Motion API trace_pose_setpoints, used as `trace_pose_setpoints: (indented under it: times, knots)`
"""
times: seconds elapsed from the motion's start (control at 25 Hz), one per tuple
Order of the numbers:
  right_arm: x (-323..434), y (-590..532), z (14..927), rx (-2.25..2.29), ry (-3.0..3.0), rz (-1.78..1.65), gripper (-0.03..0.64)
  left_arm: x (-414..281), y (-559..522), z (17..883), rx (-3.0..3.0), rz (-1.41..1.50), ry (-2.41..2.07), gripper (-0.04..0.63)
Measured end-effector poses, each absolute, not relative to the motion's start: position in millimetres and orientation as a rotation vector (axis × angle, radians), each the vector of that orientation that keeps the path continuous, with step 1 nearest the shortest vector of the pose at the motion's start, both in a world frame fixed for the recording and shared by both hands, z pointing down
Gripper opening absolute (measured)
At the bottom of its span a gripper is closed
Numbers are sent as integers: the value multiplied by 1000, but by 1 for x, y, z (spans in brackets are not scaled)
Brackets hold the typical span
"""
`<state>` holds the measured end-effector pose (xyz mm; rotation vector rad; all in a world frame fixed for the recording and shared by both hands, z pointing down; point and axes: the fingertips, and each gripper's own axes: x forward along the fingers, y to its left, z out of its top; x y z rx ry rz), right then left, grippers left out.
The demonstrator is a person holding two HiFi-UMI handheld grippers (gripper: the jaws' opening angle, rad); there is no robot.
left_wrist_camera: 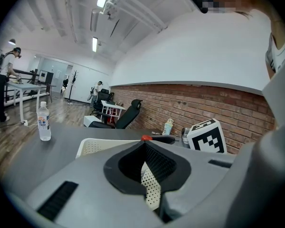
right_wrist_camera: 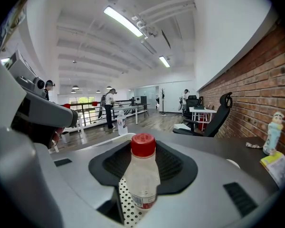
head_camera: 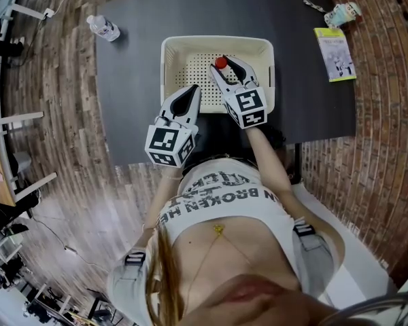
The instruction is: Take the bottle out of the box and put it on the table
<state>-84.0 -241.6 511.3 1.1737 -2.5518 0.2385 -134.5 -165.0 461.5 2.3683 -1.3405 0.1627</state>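
Two grippers hang over the cream box (head_camera: 168, 60) on the dark desk (head_camera: 139, 15), and only one has work. The right gripper (head_camera: 230, 68) reaches into the box, its fingers closed on the body of the red-capped bottle (right_wrist_camera: 142, 175). The bottle is upright inside the box and looks not yet lifted off the perforated floor. The left gripper (head_camera: 190, 94) sits at the box's near rim, fingers together and holding nothing.

My worry is the grip. The plastic is clear, smooth and round, so a quick lift could let it swivel or slide out and drop back. Carried too low, it could also knock the box wall on the way out. A second bottle (head_camera: 103, 27) stands at the desk's far left corner, so that spot is taken.

From overhead you get little more than the red cap between the fingers. The right gripper view shows the bottle's whole body, its label and how the pads meet it. The left gripper view shows only box floor behind its own empty fingers.
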Motion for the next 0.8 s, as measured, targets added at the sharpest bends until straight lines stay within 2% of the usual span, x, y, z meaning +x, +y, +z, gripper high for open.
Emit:
trace_pose_setpoints:
  times: [0.8]
  knots:
    - [-83,-239,512,1175,-2566,232,155,-139,-156,462,2357,164,-1359,5]
